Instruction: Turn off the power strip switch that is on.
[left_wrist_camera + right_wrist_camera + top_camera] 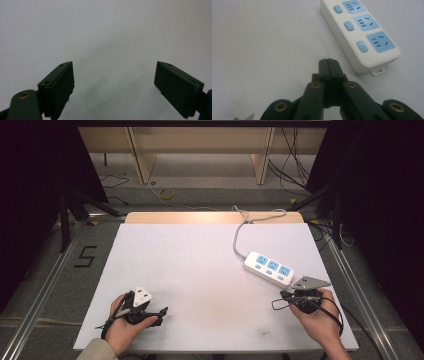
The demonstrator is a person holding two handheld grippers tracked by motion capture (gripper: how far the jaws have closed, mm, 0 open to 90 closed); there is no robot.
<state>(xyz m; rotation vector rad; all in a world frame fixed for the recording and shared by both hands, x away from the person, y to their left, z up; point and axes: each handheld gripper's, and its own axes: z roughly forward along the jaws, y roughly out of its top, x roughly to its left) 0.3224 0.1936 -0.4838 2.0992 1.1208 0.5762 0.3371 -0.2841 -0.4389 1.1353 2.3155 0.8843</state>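
A white power strip (268, 268) with three blue sockets and blue switches lies on the right part of the white table (200, 265); its grey cable (240, 232) runs off the far edge. My right gripper (286, 295) sits just in front of the strip's near end, held in a hand. In the right gripper view its jaws are shut (328, 61) with nothing between them, and the strip (359, 32) lies ahead to the right. My left gripper (161, 316) rests at the front left in the other hand. Its jaws stand wide open (113, 64) over bare table.
The table's far edge shows a wooden strip (215, 217). Beyond it are a grey floor with cables and wooden furniture legs (142, 160). Dark stands and curtains flank both sides, and metal rails (45, 285) run along the floor beside the table.
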